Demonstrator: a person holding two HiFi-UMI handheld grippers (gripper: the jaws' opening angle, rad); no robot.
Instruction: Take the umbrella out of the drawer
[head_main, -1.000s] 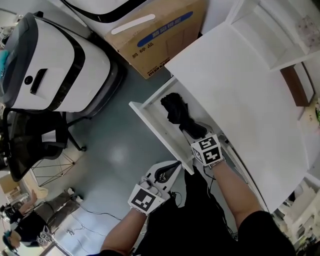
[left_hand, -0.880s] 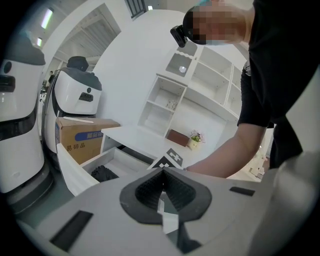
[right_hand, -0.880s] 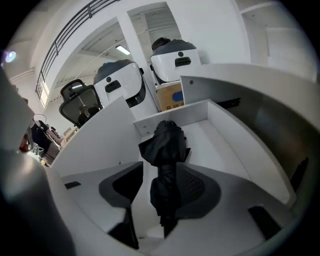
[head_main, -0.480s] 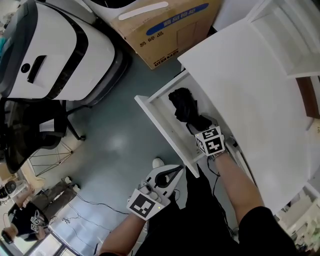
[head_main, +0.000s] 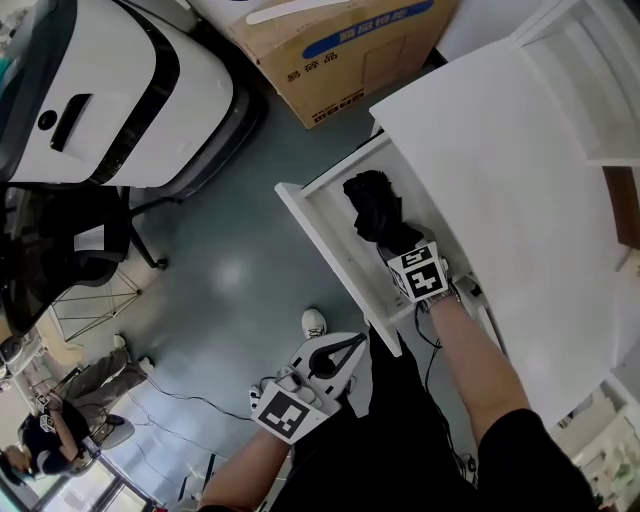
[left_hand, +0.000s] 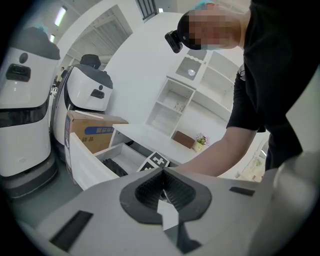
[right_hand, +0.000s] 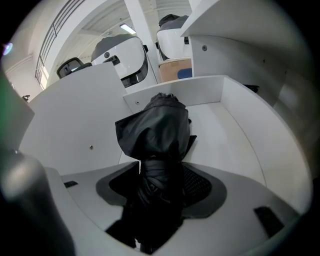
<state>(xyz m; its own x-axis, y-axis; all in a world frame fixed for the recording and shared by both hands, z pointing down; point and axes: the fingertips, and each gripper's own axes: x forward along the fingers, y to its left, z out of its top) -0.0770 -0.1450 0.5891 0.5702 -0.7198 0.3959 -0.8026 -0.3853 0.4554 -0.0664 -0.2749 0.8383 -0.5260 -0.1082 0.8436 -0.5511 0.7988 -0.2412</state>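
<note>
A black folded umbrella (head_main: 372, 205) lies in the open white drawer (head_main: 330, 262), its bunched canopy toward the far end. My right gripper (head_main: 401, 247) reaches down into the drawer. In the right gripper view the umbrella (right_hand: 157, 130) runs between the jaws of the right gripper (right_hand: 162, 186), which are opening; a gap shows beside the left pad. My left gripper (head_main: 352, 347) hangs low in front of the drawer, over the floor. Seen in its own view, the left gripper (left_hand: 161, 192) is shut with nothing held, facing the drawer (left_hand: 85, 161).
The white desk top (head_main: 500, 170) covers the drawer's right side. A cardboard box (head_main: 340, 50) and a large white machine (head_main: 110, 90) stand beyond on the grey floor. A black office chair (head_main: 50, 250) is at left. A shoe (head_main: 314, 322) and cables lie below.
My right gripper has sunk deeper into the drawer onto the umbrella's near end. The left gripper shifted slightly, still low before the drawer front.
</note>
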